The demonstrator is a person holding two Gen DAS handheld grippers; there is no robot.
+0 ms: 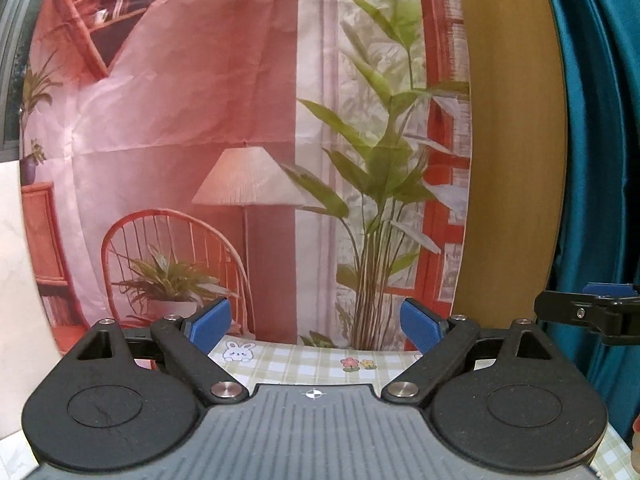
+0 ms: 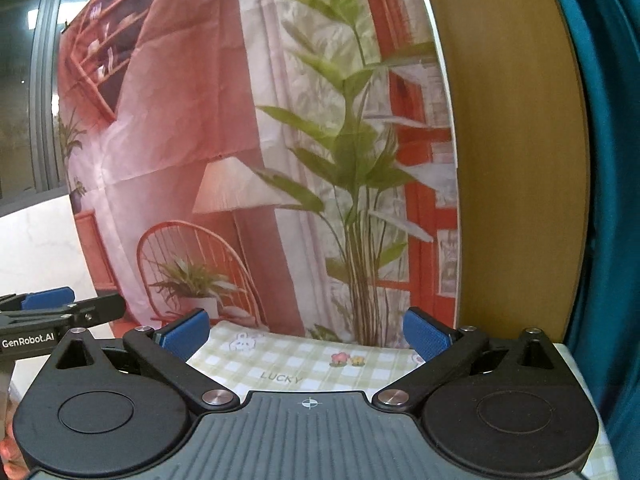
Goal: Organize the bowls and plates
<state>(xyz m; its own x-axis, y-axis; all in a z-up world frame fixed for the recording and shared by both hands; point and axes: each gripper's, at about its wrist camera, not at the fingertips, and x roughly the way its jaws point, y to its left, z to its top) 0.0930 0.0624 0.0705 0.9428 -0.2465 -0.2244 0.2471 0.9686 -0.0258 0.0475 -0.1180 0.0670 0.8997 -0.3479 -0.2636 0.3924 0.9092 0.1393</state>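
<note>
Both tools are wide open and hold nothing: left tool [image 1: 316,326], right tool [image 2: 306,334]. No plates or bowls show; only the checked worktop [image 2: 296,364] lies ahead.

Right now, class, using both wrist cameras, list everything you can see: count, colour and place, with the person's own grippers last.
Printed fabric backdrop: one, pink and red room scene with lamp, chair and plants, hanging behind the table.
Green-and-white checked tablecloth: one, bunny and flower prints and the word LUCKY, covering the table below both grippers.
Yellow-brown wooden panel: one, right of the backdrop.
Teal curtain: one, far right.
White wall surface: one, far left.
Plates or bowls: none visible.
Left gripper: one, black with blue pads, open, empty.
Right gripper: one, black with blue pads, open, empty.
</note>
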